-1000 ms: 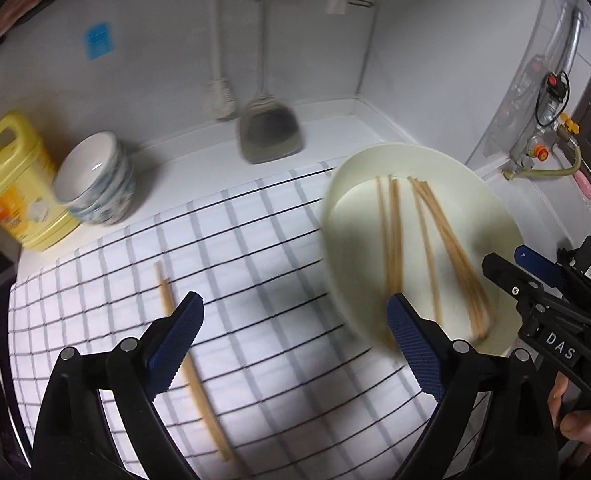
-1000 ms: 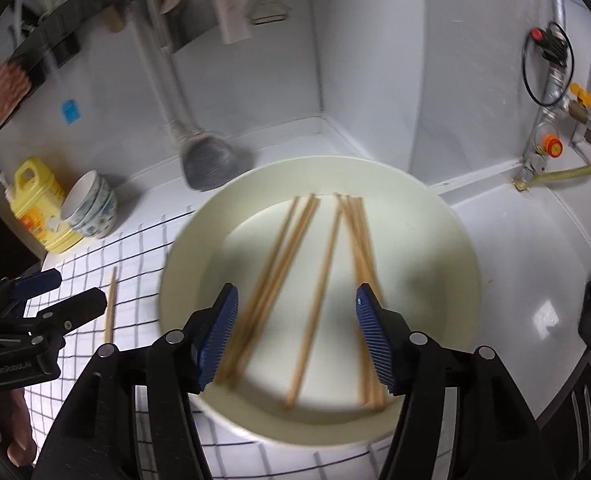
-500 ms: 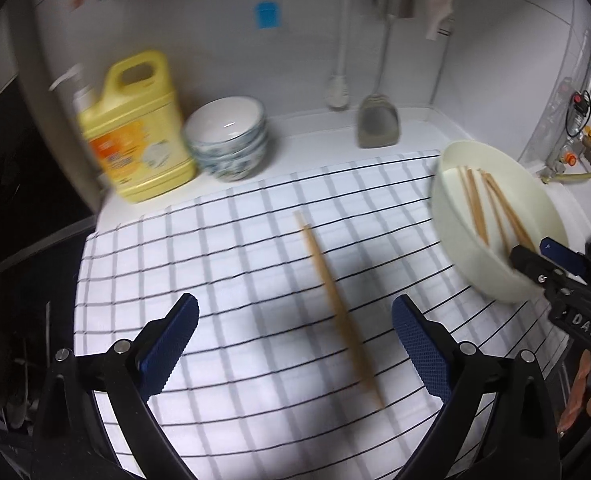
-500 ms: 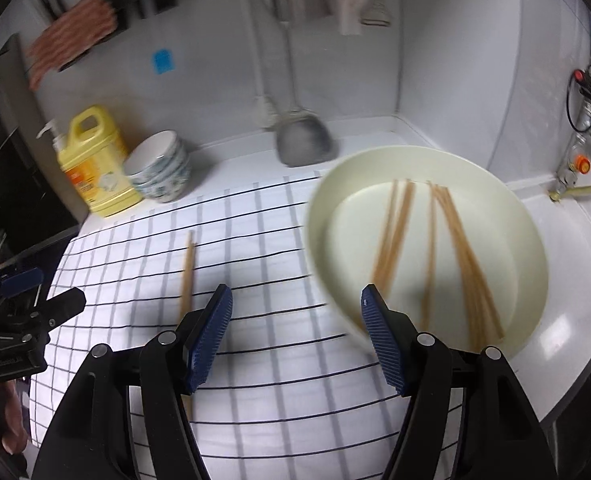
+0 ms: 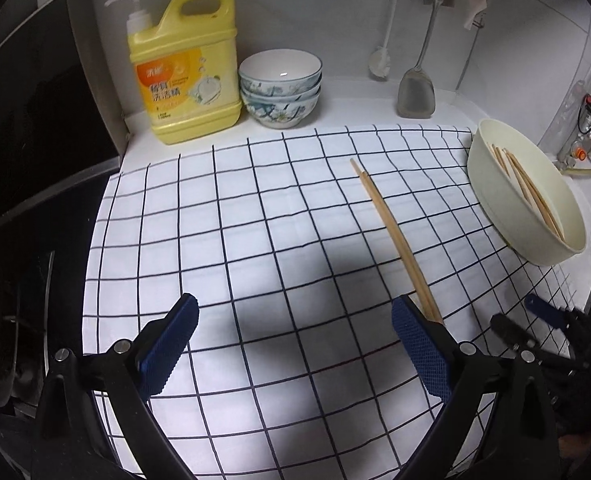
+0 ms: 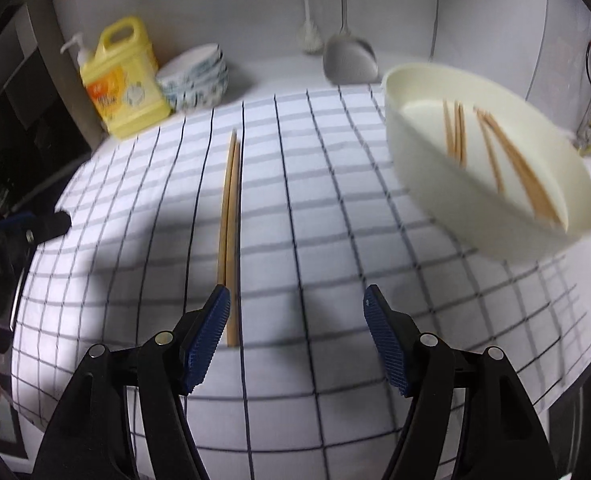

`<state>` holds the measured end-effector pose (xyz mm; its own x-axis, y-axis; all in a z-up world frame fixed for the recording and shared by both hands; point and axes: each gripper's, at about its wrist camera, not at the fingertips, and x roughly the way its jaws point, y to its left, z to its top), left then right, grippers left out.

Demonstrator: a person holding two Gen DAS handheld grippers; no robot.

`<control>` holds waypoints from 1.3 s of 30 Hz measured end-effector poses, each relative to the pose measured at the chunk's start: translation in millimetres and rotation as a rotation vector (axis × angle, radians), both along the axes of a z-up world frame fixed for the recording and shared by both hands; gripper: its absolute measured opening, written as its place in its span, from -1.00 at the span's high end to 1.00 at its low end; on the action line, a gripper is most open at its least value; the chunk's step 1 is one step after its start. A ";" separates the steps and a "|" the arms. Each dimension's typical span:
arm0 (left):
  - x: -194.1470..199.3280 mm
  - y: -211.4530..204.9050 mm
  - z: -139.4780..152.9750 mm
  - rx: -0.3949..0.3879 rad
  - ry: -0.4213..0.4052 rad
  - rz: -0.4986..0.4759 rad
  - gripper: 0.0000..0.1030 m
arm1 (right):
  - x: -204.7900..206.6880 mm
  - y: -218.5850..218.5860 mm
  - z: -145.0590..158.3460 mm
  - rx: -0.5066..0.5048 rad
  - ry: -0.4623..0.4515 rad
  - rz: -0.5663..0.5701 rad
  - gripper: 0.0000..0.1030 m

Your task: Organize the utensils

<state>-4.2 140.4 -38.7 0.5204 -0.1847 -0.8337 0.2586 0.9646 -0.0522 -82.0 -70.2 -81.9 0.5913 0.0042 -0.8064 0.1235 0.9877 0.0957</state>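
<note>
A pair of wooden chopsticks (image 5: 391,232) lies on the white checked cloth (image 5: 255,240), seen also in the right wrist view (image 6: 229,220). A cream bowl (image 5: 511,216) at the cloth's right edge holds several more chopsticks (image 5: 531,194); it also shows in the right wrist view (image 6: 455,200). My left gripper (image 5: 295,344) is open and empty over the cloth, its right finger beside the chopsticks' near end. My right gripper (image 6: 295,332) is open and empty, its left finger next to the chopsticks' near end.
A yellow detergent bottle (image 5: 187,68) and stacked patterned bowls (image 5: 279,88) stand at the back. A spatula (image 5: 415,92) and a brush (image 5: 381,60) hang on the wall. Gas valves (image 5: 587,128) are at the right. A dark stove edge (image 5: 35,200) lies left.
Both grippers have pulled back and swung left, away from the cream bowl. The bowl now sits far right in both views and the lone chopstick pair lies near both grippers.
</note>
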 end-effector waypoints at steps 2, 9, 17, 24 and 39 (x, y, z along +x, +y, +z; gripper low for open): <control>-1.8 1.4 -4.4 0.002 0.009 0.005 -0.85 | -4.5 4.3 -7.8 0.003 0.014 0.010 -0.29; -6.7 -0.2 -13.8 0.017 0.035 0.048 -0.85 | -1.7 6.9 -25.0 -0.007 0.037 0.071 -0.29; -10.2 -2.3 -20.0 0.024 0.052 0.083 -0.85 | -0.3 20.6 -34.3 -0.053 0.034 0.162 -0.29; -12.0 -0.1 -25.1 0.041 0.068 0.118 -0.85 | 0.8 23.3 -44.2 -0.113 0.059 0.181 -0.29; -19.5 -3.9 -23.9 0.051 0.071 0.131 -0.85 | 12.7 4.6 -44.2 -0.139 0.025 0.162 -0.29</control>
